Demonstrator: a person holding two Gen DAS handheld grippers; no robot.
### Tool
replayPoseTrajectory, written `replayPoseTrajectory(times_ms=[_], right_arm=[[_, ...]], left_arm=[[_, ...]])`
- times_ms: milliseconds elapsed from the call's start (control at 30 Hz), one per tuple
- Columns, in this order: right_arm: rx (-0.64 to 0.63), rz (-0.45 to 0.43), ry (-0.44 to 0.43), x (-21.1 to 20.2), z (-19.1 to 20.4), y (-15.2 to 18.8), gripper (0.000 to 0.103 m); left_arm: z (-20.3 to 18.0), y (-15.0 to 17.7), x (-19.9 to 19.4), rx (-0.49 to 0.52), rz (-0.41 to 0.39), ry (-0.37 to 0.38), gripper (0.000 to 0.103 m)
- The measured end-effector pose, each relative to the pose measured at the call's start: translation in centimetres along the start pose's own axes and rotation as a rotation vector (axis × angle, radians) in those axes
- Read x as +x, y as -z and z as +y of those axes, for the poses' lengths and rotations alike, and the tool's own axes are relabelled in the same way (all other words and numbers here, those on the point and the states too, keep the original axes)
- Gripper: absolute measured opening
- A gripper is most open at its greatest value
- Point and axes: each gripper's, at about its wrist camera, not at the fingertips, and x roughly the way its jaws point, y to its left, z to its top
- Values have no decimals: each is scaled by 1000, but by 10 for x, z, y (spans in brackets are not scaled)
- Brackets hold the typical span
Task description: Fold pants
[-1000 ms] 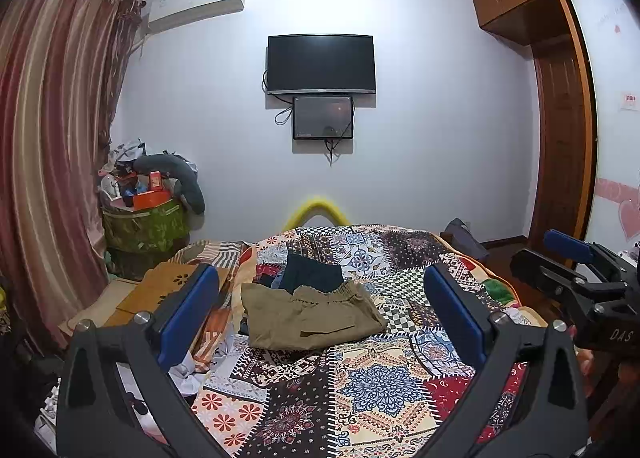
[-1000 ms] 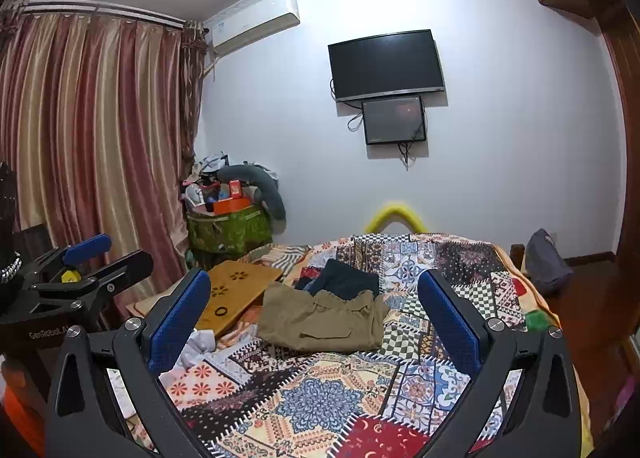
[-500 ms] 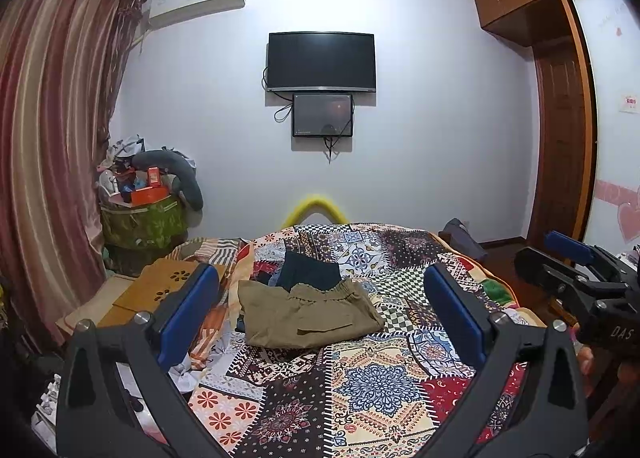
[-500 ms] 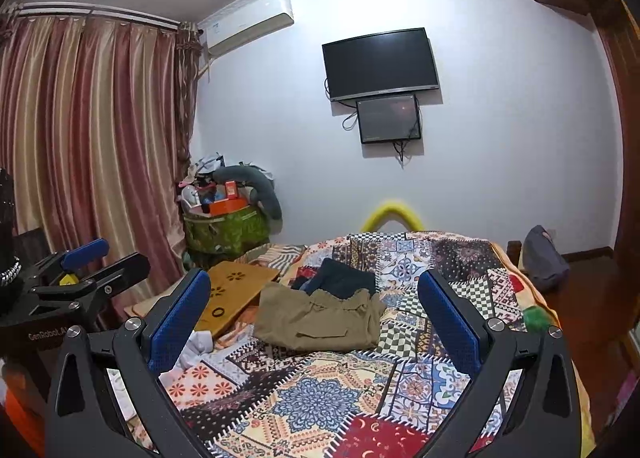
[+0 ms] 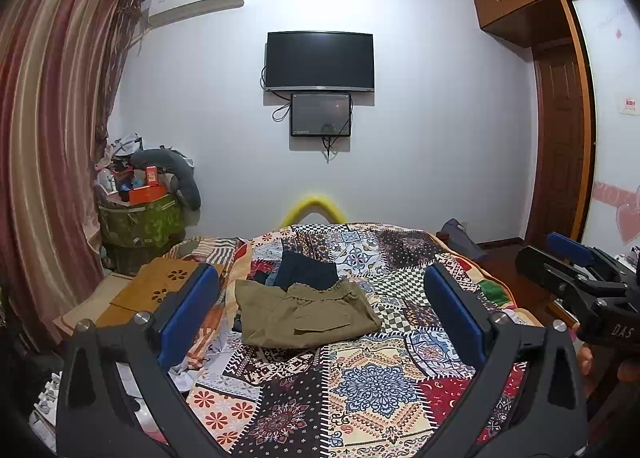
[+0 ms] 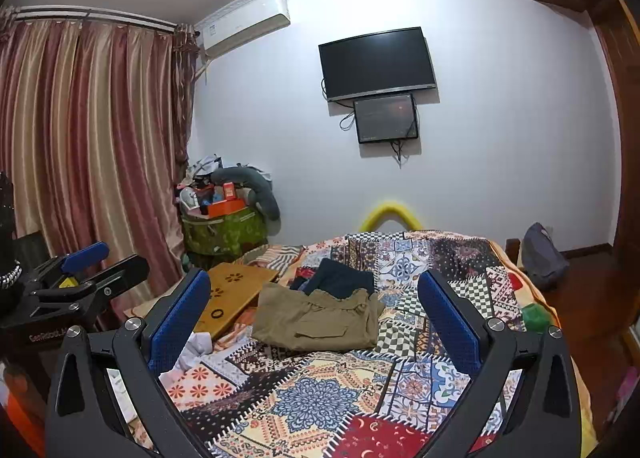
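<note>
Both our left gripper (image 5: 320,310) and right gripper (image 6: 314,310) hover, jaws wide, empty; the khaki pants (image 5: 304,314) look folded, perhaps — we approach low, pinching the waistband.

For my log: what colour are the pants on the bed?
Olive-khaki pants, clearest in the left wrist view.

pants (image 5: 304,314): matt olive cloth | quilt (image 5: 372,378): patterned cloth | tray (image 6: 234,294): smooth wood
</note>
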Motion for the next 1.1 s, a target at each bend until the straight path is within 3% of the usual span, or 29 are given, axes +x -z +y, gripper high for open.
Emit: replayPoseTrajectory(times_ms=[1100], right_arm=[[0,5,7,5,-4,1,103]], left_arm=[[3,1,16,-34,46,45,103]])
